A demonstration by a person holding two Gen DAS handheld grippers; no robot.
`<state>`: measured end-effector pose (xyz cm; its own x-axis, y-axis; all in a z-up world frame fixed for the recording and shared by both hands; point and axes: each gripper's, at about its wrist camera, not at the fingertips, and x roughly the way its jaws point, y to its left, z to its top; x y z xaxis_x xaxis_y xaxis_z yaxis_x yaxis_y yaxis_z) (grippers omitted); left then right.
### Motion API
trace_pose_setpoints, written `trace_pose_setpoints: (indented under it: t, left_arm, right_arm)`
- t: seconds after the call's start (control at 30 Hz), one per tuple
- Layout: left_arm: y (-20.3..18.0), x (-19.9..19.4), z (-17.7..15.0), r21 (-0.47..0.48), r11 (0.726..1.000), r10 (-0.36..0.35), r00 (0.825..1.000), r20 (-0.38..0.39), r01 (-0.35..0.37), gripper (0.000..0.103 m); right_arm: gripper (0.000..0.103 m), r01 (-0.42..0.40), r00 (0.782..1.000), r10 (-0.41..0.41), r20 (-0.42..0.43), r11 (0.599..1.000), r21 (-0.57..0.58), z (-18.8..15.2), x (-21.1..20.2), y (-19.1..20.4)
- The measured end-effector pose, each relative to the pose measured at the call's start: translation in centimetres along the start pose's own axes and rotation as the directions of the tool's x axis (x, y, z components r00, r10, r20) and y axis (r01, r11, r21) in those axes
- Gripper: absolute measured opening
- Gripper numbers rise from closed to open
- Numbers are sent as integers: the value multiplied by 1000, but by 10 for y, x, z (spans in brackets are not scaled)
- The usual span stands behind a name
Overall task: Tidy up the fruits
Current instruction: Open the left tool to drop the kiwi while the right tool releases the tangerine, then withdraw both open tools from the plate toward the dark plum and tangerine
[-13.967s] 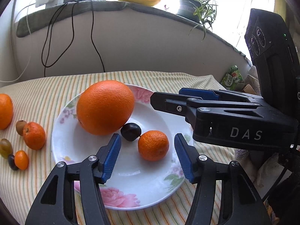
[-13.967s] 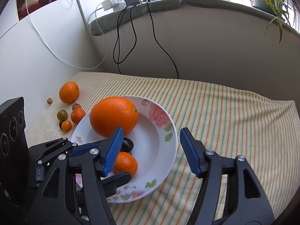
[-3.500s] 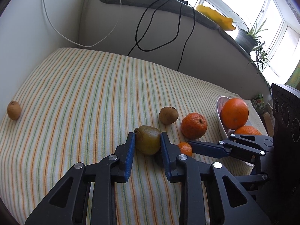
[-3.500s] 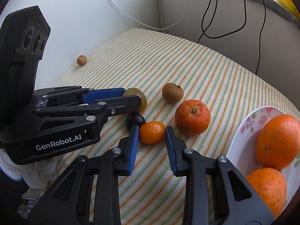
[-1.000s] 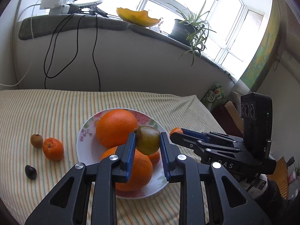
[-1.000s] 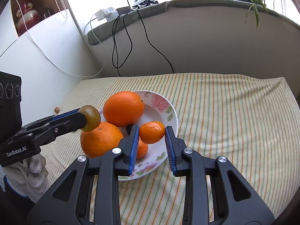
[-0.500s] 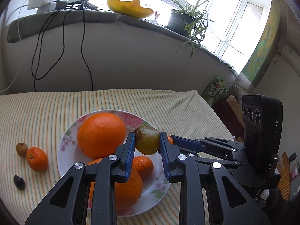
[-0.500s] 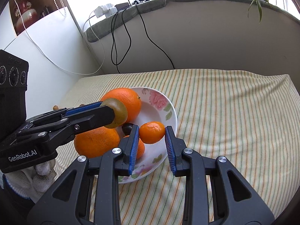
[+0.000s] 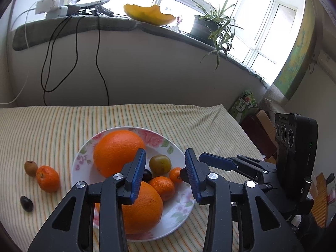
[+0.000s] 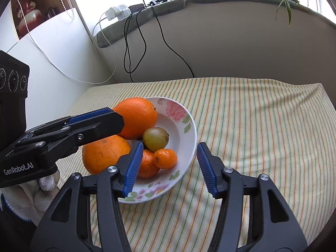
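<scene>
Low in the left wrist view, the left gripper point(image 9: 164, 173) hangs over a floral plate point(image 9: 180, 206) on a striped tablecloth point(image 9: 52, 126), its jaws opening with nothing pressed between the blue pads. Beyond the gap, a greenish plum point(image 9: 160, 164) rests on the plate among two big oranges, a mandarin, a dark plum and a small kumquat point(image 9: 175, 174). At the left edge of the frame, off the plate, lie a tangerine point(image 9: 47, 178), a brown kiwi-like fruit point(image 9: 30, 168) touching it, and a dark fruit point(image 9: 26, 203) nearer the camera. These loose fruits sit well left of the left gripper, which seems the nearer tool for them; the right gripper reaches in from the right. Across the lower half of the right wrist view, the right gripper point(image 10: 168, 166) also has its jaws opening, released, with the kumquat point(image 10: 165, 158) lying on the plate point(image 10: 189, 138) just beyond and between them. A gloved hand point(image 10: 31, 197) holds the left gripper at the left.
</scene>
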<state>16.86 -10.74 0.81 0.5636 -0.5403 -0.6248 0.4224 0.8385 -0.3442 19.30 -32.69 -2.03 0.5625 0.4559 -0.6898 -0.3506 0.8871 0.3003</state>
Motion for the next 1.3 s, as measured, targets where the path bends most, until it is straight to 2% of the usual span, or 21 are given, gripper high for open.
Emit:
trace_pose_setpoints:
  t: [0.1,0.2,0.4,0.5,0.6,0.67,0.73,0.97,1.3]
  left_arm:
    - [2,-3,-1,-7,1000,2,1000,4,-2,37]
    - [3,-6,-2,-12,1000,4,1000,7,-4,37]
    - [4,-15,-5,-13,1000,10,1000,18,-9,38]
    - [3,-20,-6,-7,1000,18,999,28,-17,47]
    - [3,-28,-8,-9,1000,28,999,42,-28,53]
    - [4,-33,-8,-10,999,38,998,55,-37,62]
    - [3,-37,-10,-6,999,47,997,61,-46,63]
    - [12,-54,-18,2,993,114,990,80,-114,67]
    - [55,-85,-50,-8,964,264,961,75,-265,69]
  right_arm:
    - [62,-1,1000,1,6,1000,-1,-1,-3,2]
    - [70,6,1000,-6,6,1000,-3,-2,-5,5]
    - [76,13,1000,-13,5,1000,-3,-2,-10,9]
    - [82,28,999,-28,18,1000,-12,-2,-16,11]
    - [82,35,999,-35,21,999,-19,-3,-20,14]
    - [83,43,999,-42,23,999,-20,-3,-22,16]
    - [83,46,999,-45,23,999,-24,-4,-24,17]
    - [83,55,997,-53,51,997,-47,-3,-30,26]
    - [83,31,994,-19,111,994,-107,9,-37,49]
